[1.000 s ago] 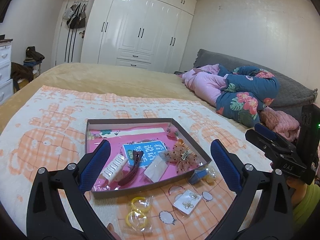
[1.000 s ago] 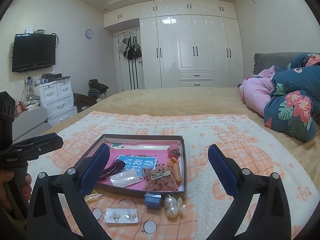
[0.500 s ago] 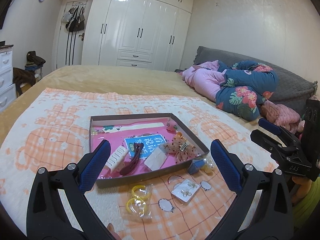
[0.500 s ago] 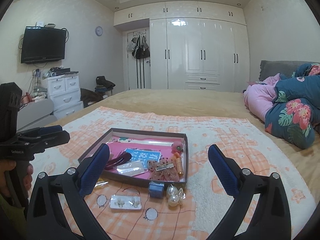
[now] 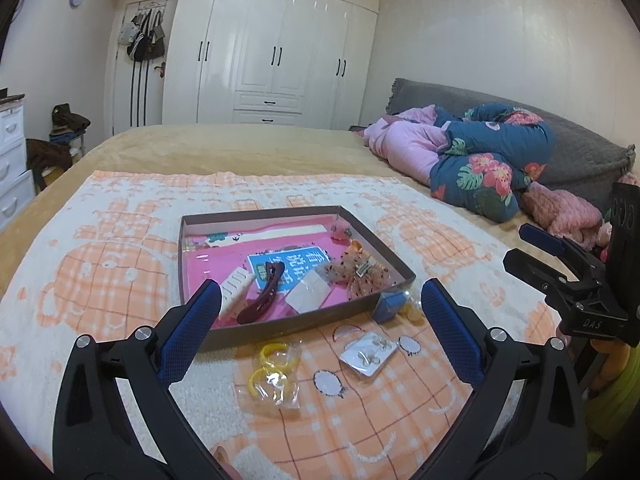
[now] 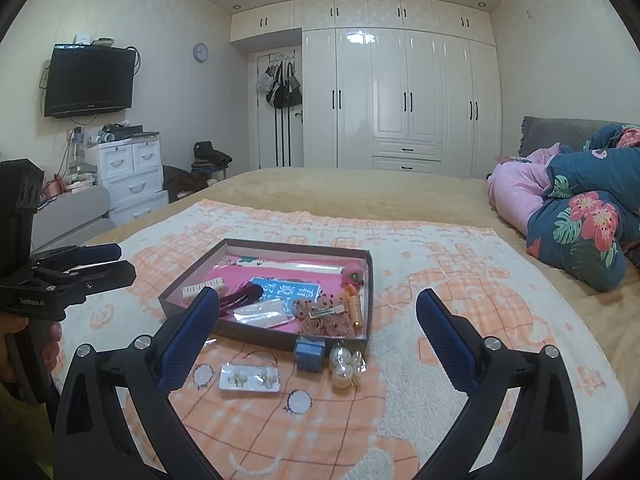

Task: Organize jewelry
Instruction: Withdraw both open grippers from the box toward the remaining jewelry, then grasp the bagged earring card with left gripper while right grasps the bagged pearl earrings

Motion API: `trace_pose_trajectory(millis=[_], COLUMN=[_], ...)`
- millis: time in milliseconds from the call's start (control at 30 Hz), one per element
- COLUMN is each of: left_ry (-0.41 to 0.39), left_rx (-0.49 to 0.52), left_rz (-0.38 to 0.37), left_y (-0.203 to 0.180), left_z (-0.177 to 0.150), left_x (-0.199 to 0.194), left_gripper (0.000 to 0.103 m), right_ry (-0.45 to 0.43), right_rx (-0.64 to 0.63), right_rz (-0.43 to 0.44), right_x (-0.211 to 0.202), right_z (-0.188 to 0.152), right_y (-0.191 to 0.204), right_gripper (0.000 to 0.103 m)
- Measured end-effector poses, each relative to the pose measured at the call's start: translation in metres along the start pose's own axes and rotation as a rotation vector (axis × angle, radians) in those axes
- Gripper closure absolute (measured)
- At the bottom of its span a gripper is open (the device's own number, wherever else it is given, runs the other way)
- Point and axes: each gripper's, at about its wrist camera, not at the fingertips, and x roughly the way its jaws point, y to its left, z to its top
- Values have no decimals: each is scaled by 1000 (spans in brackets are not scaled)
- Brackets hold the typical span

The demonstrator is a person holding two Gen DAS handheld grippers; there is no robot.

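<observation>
A shallow brown tray [image 5: 188, 224] [image 6: 370, 276] with a pink lining lies on the blanket and holds a dark red hair clip [image 5: 262, 296], a white comb [image 5: 236, 286], a small bag and an orange bow [image 5: 360, 274]. In front of it lie a bag of yellow rings [image 5: 274, 372], an earring card [image 5: 368, 354] [image 6: 249, 379], a small blue box [image 5: 390, 304] [image 6: 309, 354] and a bag of pearls [image 6: 345, 364]. My left gripper [image 5: 320, 328] and my right gripper [image 6: 316, 336] are both open and empty, held above these items.
An orange and white blanket [image 5: 100, 280] covers the bed. Folded pink and floral quilts [image 5: 480, 160] lie at the right. White wardrobes [image 6: 400, 100], a drawer unit [image 6: 128, 176] and a wall television [image 6: 88, 80] stand beyond the bed.
Both grippers have risen and pulled back a little, so the tray looks smaller and farther. Both stay open and empty.
</observation>
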Motion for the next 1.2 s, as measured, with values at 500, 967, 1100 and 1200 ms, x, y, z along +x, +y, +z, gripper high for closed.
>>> trace_pose_trajectory(millis=[500, 967, 1100, 1200], left_ry=[117, 249, 289, 313], left_rx=[67, 206, 265, 282], left_rz=[-61, -127, -156, -165], left_y=[-18, -46, -58, -61], left_z=[-29, -48, -51, -51], left_x=[29, 80, 97, 109], left_gripper=[11, 11, 12, 15], right_ry=[139, 266, 307, 330], right_rx=[5, 42, 42, 39], right_rz=[-11, -20, -20, -14], right_x=[24, 62, 78, 90], right_z=[-33, -54, -57, -58], right_y=[-11, -32, -37, -40], right_gripper=[7, 7, 7, 7])
